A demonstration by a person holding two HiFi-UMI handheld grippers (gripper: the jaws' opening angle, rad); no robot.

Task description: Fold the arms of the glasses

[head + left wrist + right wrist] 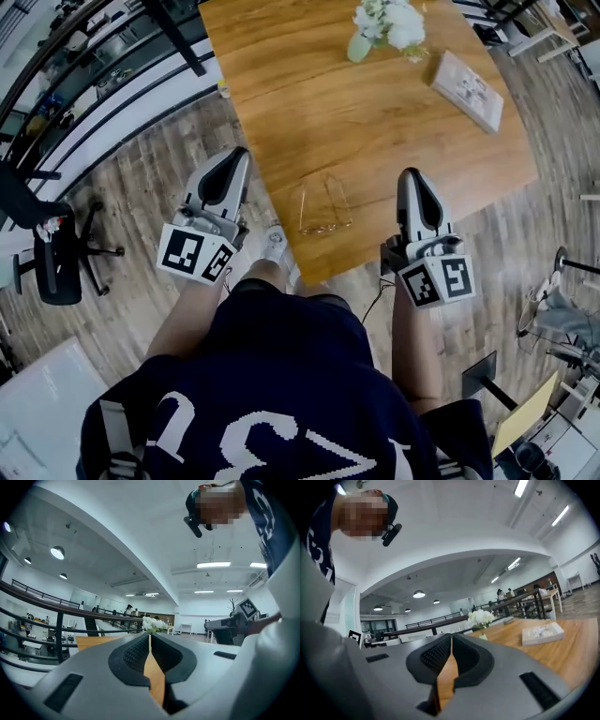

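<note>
glasses [324,208] sit on the table [375,122] midway between left gripper [238,161] and right gripper [412,180], both closed empty, arms unfolded pointing away.

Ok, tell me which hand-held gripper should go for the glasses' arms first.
Right, probably. The right hand-held gripper is over the table, close beside the glasses; the left hand-held gripper hangs just off the table's edge. Both are shut and empty.
</note>
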